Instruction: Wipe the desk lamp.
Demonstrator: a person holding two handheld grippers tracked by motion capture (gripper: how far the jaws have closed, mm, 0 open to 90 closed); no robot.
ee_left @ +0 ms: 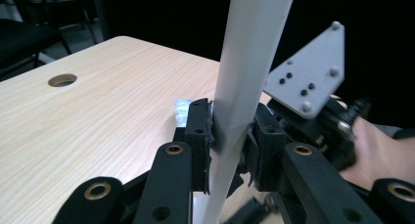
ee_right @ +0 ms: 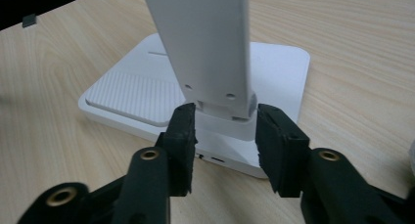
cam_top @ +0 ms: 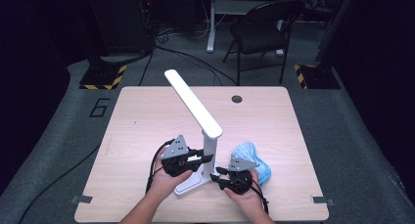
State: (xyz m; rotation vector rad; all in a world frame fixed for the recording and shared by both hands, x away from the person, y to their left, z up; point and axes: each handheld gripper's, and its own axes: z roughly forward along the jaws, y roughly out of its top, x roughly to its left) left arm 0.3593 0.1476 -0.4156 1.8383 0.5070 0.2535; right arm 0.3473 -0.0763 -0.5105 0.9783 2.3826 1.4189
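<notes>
A white desk lamp stands near the table's front edge, with a long slanted head (cam_top: 193, 102), an upright post (cam_top: 209, 148) and a flat base (cam_top: 191, 184). My left gripper (cam_top: 208, 158) comes in from the left and is shut on the post (ee_left: 249, 62), both pads pressed against its sides (ee_left: 232, 136). My right gripper (cam_top: 218, 175) sits low at the right of the base. Its jaws (ee_right: 225, 131) stand a little apart on either side of the post's foot, just above the base (ee_right: 142, 92), with slim gaps at the pads.
A crumpled blue cloth (cam_top: 254, 160) lies right beside my right hand. The wooden table (cam_top: 147, 116) has a cable hole (cam_top: 237, 99) at its far edge. A black folding chair (cam_top: 264, 28) stands on the floor beyond the table.
</notes>
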